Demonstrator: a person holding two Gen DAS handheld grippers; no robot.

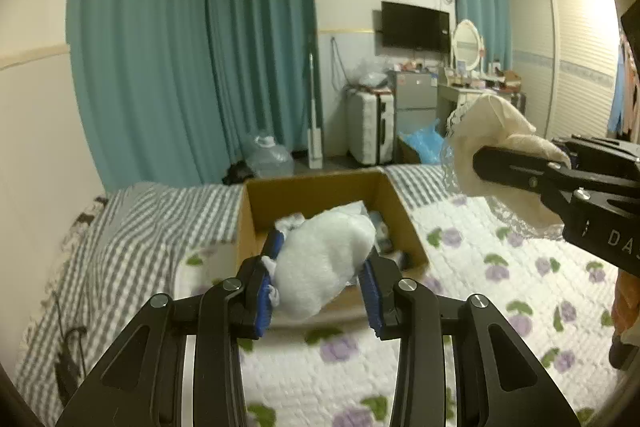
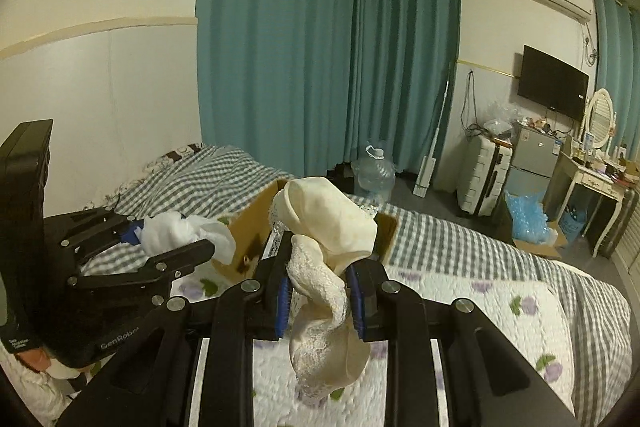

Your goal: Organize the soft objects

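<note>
My left gripper [image 1: 320, 275] is shut on a white fluffy soft item [image 1: 320, 263] and holds it in the air in front of an open cardboard box [image 1: 316, 187] on the bed. The box holds some light cloth items. My right gripper [image 2: 320, 291] is shut on a cream lace-trimmed garment [image 2: 324, 223] that hangs down between its fingers. In the left wrist view the right gripper [image 1: 520, 171] with the cream garment [image 1: 492, 135] is up at the right of the box. In the right wrist view the left gripper [image 2: 168, 239] with the white item [image 2: 176, 231] is at the left, near the box [image 2: 256, 223].
The bed has a floral quilt [image 1: 480, 267] and a grey checked sheet [image 1: 140, 227]. Beyond it are teal curtains [image 1: 192, 47], a water jug [image 1: 268, 155], a white suitcase [image 1: 368, 127], a small fridge [image 1: 412, 99], a dressing table [image 1: 472, 83] and a wardrobe [image 1: 568, 59].
</note>
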